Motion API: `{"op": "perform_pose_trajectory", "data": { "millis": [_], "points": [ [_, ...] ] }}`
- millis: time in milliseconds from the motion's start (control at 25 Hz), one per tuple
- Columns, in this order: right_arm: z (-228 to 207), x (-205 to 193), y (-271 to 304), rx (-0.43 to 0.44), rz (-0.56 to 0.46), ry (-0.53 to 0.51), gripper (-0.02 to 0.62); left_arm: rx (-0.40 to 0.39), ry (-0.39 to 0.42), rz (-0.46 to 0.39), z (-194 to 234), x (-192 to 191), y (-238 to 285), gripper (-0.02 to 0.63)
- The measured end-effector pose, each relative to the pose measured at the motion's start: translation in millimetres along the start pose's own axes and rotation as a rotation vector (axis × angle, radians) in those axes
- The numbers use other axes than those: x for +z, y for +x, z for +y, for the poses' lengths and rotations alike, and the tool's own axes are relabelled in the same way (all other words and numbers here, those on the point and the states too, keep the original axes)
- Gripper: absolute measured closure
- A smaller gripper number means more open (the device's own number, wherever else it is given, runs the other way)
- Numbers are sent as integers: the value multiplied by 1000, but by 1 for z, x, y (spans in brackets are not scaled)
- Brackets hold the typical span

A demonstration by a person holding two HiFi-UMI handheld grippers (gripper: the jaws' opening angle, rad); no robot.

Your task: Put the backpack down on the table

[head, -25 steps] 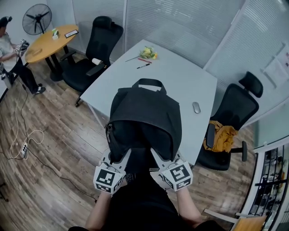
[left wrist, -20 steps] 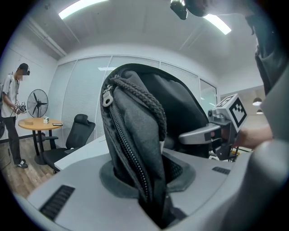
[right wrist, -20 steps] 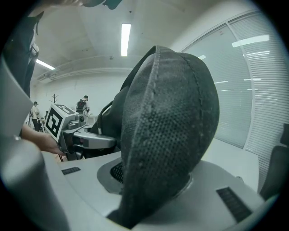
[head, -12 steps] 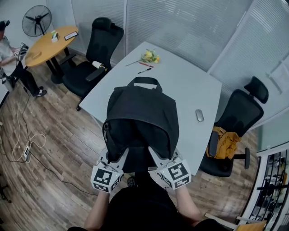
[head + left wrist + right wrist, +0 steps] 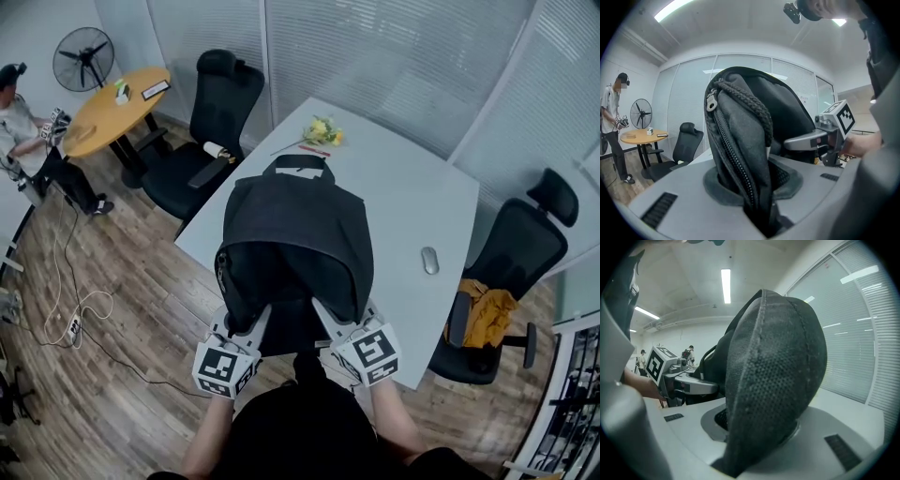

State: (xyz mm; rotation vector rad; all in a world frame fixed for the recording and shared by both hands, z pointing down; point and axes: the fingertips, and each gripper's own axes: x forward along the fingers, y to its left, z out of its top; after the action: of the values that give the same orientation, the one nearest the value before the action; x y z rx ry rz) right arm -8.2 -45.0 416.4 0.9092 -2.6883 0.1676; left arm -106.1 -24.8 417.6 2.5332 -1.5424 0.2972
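Note:
A black backpack hangs in the air between my two grippers, over the near edge of the white table. Its top handle points away from me. My left gripper is shut on the backpack's zipped left edge. On the other side, my right gripper is shut on the padded mesh side of the backpack. Each gripper view shows the fabric pinched between the jaws. The backpack's underside is hidden.
On the table lie a grey mouse, a yellow flower bunch and a red pen. Black office chairs stand at the left and right, the right one bearing a yellow cloth. A person stands by a round wooden table.
Both grippers have carried the backpack forward over the table; the table, chairs and floor have slid down and right in the head view. The grips are unchanged.

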Motion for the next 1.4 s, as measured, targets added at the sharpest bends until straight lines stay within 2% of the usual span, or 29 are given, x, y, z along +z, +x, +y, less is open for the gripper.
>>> {"op": "perform_pose_trajectory", "data": {
  "millis": [680,920,1400],
  "points": [
    [-83,16,78,102,9,-5,502,98,-32,40,56,13,88,505],
    [-107,-5,100,129,43,30,502,107,-51,90,67,-6,119,503],
    [-129,-40,133,193,124,46,500,143,-154,163,80,-49,151,500]
  ]
}}
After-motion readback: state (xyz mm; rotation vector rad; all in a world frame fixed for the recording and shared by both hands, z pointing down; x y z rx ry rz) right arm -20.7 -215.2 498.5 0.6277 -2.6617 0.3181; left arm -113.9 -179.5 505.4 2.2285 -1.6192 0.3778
